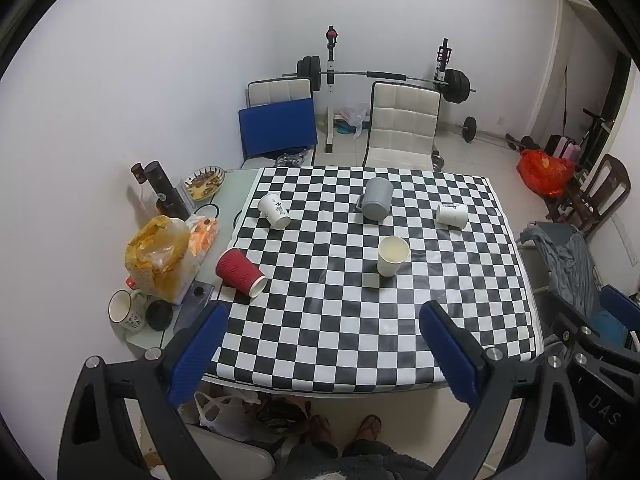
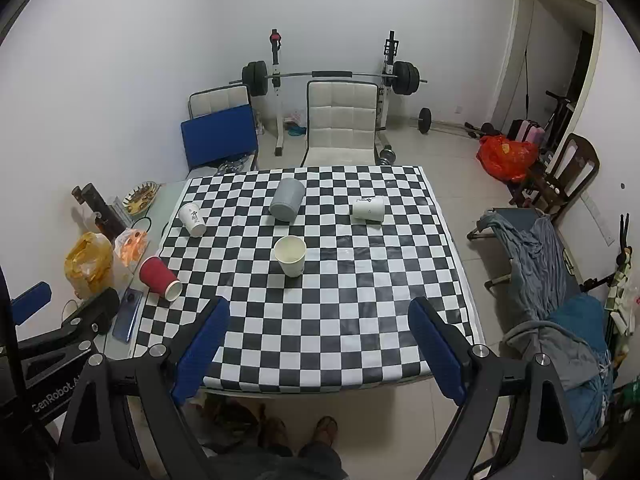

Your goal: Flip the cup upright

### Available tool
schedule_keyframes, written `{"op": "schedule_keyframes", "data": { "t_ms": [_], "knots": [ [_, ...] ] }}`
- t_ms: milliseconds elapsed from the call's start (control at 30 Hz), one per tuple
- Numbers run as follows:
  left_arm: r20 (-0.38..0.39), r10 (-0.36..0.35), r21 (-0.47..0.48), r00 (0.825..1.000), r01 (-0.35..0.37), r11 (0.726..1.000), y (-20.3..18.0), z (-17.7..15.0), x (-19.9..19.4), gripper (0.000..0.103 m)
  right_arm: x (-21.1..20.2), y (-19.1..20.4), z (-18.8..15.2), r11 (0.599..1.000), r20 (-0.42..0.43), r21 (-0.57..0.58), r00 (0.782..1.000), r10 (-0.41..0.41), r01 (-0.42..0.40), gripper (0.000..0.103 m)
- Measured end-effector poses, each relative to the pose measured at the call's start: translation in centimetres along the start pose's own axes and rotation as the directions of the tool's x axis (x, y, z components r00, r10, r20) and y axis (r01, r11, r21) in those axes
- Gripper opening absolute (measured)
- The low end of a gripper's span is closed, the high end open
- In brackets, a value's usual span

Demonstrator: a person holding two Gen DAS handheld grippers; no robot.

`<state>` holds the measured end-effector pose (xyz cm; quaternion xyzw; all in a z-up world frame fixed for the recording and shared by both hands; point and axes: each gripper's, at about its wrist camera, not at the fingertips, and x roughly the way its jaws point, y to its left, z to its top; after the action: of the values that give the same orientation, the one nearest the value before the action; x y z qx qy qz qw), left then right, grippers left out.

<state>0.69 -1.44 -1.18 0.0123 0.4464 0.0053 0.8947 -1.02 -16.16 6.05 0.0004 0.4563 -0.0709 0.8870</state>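
Note:
Several cups are on the checkered tablecloth (image 1: pixel 320 320). A red ribbed paper cup (image 1: pixel 239 272) (image 2: pixel 159 278) lies on its side at the left edge. A white printed cup (image 1: pixel 273 210) (image 2: pixel 192 219) lies tipped at the far left. Another white cup (image 1: pixel 451 214) (image 2: pixel 368 209) lies on its side at the far right. A grey mug (image 1: pixel 376 198) (image 2: pixel 287 199) stands mouth down at the back. A cream paper cup (image 1: pixel 393 255) (image 2: pixel 291 255) stands upright in the middle. My left gripper (image 1: pixel 322 322) and right gripper (image 2: pixel 318 314) are open, empty, above the near table edge.
Left of the cloth are a yellow bag (image 1: pixel 160 260), a white mug (image 1: pixel 124 312), a dark bottle (image 1: pixel 166 194), a snack bowl (image 1: pixel 204 182) and a phone (image 2: pixel 128 316). Chairs (image 1: pixel 404 124) and a barbell rack (image 1: pixel 380 76) stand behind the table. A cot with clothes (image 2: pixel 540 264) is at the right.

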Motion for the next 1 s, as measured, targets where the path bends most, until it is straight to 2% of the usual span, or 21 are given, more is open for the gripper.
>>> {"op": "schedule_keyframes", "data": {
  "t_ms": [1000],
  "knots": [
    [0.015,0.004,0.003,1.000,-0.004,1.000,0.2,0.2,-1.1,0.098,-0.7,-0.7,0.2,1.000,0.005,0.008,1.000,-0.002,0.002,0.092]
  ]
}}
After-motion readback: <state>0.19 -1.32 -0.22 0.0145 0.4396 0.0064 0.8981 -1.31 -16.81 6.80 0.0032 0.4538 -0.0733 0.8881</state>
